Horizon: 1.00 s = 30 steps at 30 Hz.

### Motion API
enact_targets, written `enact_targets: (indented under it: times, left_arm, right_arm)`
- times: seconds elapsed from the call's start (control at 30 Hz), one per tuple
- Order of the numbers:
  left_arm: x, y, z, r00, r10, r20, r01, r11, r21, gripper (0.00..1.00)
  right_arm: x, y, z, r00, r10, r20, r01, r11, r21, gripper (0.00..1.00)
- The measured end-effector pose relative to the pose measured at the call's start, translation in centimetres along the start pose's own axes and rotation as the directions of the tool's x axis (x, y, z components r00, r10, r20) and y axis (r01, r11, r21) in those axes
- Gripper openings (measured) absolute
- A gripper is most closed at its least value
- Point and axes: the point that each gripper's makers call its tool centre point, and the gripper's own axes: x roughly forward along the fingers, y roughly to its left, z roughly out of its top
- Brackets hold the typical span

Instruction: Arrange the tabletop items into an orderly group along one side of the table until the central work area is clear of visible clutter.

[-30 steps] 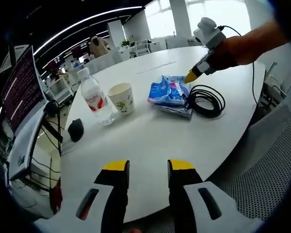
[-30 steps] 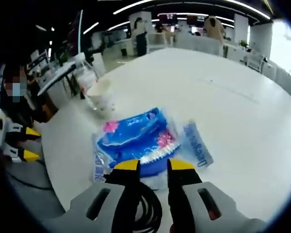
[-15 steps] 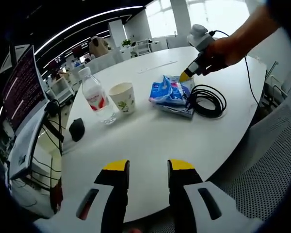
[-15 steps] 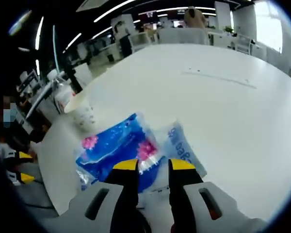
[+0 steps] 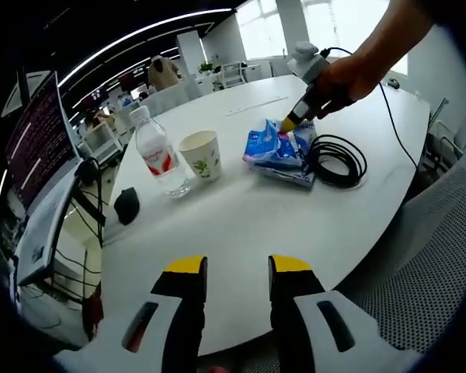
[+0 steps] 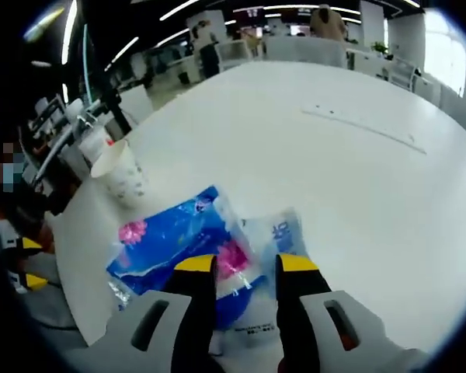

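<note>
Right gripper low over blue pack, jaws spread w/ a gap, nothing pinched; prob. lined up to grab it. Pack mid-table, touching cable coil. Left gripper at near edge, spread, idle. Cup, bottle, mouse nearby; coil may snag.

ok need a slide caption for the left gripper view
Right gripper reaching the blue tissue pack beside a coiled black cable, paper cup and water bottle.
</note>
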Motion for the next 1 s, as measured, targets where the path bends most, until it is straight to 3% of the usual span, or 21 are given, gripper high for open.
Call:
enact_targets:
  times: [0.13, 0.3, 0.67, 1.0]
  left_arm:
    - [0.0, 0.0, -0.1, 1.000, 0.001, -0.004, -0.001, 1.000, 0.002, 0.30]
    - [0.0, 0.0, -0.1, 1.000, 0.001, -0.007, -0.001, 1.000, 0.005, 0.29]
    - [0.1, -0.3, -0.1, 1.000, -0.010, -0.008, 0.010, 1.000, 0.015, 0.29]
    - [0.2, -0.6, -0.1, 1.000, -0.021, -0.011, 0.021, 1.000, 0.021, 0.29]
  right_arm:
    - [0.1, 0.0, -0.2, 1.000, -0.003, -0.016, 0.003, 1.000, -0.027, 0.17]
    - [-0.3, -0.1, -0.7, 1.000, -0.001, -0.007, 0.001, 1.000, -0.003, 0.07]
    - [-1.6, -0.9, -1.5, 1.000, -0.018, 0.020, 0.017, 0.999, 0.051, 0.04]
    - [-4.3, -0.9, -1.6, 0.997, -0.044, 0.064, 0.037, 0.993, 0.112, 0.02]
